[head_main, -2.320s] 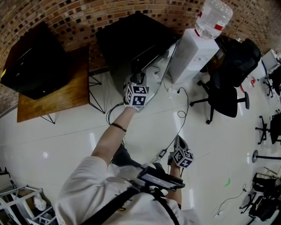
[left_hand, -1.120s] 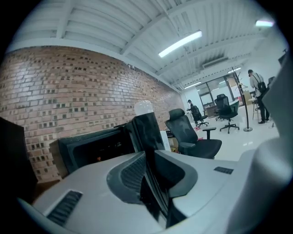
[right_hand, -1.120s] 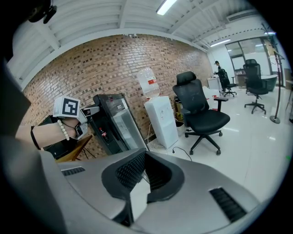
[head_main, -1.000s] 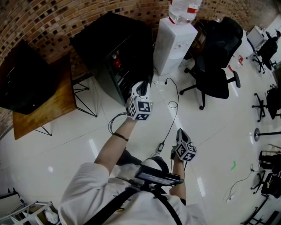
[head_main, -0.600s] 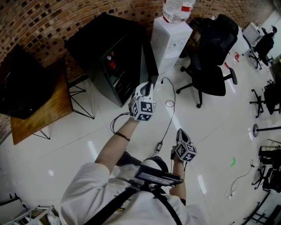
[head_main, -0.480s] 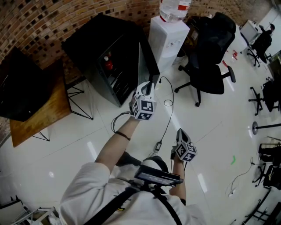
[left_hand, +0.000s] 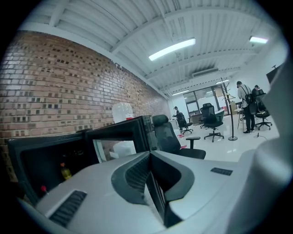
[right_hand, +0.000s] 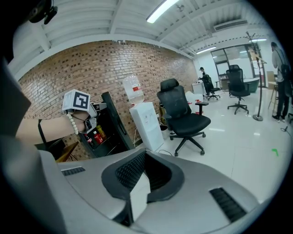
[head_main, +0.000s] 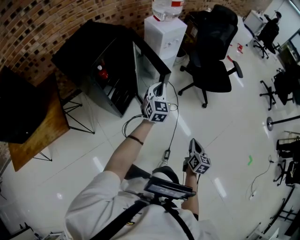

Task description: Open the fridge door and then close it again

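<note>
The fridge door [head_main: 149,63] is standing open just ahead of the left gripper [head_main: 161,87], whose jaws have just been closing and are pressing together on nothing — the right gripper [head_main: 193,143] is idling likewise; shutting the door is still waiting.

1. The fridge [head_main: 89,61] is black; its door [head_main: 151,65] has a black frame around pale glass.
2. Inside it stands a red bottle [head_main: 99,72], and the left gripper view also shows a yellow bottle [left_hand: 66,171].
3. The brick wall [head_main: 42,21] is reddish brown, speckled with darker and paler bricks.
4. The floor [head_main: 225,122] is glossy white, with a small green mark [head_main: 250,160].
5. The water dispenser [head_main: 164,33] is white, and its clear bottle [head_main: 167,4] has a red label.
6. The office chair [head_main: 211,51] is black, and the table [head_main: 35,133] is warm brown wood.
7. The left gripper [left_hand: 149,153] and right gripper [right_hand: 145,153] are pale grey with black ribbed pads; each cube [head_main: 157,110] bears black-and-white square markers.
8. The person's shirt [head_main: 89,211] is white, crossed by a black strap [head_main: 117,221].
</note>
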Motion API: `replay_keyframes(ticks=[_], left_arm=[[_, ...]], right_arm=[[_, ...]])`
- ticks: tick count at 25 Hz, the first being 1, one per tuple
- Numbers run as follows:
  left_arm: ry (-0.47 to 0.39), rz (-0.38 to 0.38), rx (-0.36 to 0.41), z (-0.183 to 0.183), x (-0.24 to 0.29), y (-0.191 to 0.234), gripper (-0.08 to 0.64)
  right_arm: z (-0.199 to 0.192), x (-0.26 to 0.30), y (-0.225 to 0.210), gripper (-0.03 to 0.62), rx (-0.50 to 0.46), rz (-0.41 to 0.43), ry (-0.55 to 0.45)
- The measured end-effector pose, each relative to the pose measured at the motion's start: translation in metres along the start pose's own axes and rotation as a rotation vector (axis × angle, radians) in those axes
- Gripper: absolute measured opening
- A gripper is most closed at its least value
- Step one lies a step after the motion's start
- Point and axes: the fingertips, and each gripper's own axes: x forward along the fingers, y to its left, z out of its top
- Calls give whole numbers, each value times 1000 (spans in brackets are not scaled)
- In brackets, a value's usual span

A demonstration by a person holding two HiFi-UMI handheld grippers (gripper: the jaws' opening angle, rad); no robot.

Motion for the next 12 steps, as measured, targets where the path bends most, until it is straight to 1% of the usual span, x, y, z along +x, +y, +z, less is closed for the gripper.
replay_keyframes(ticks=[4, 12], left_arm=[[2, -22, -24, 7, 24, -16, 2], [11, -48, -39, 20, 67, -40, 2]], right_arm=[[0, -9, -15, 2, 15, -30, -10], [-5, -27, -39, 2, 43, -91, -16]])
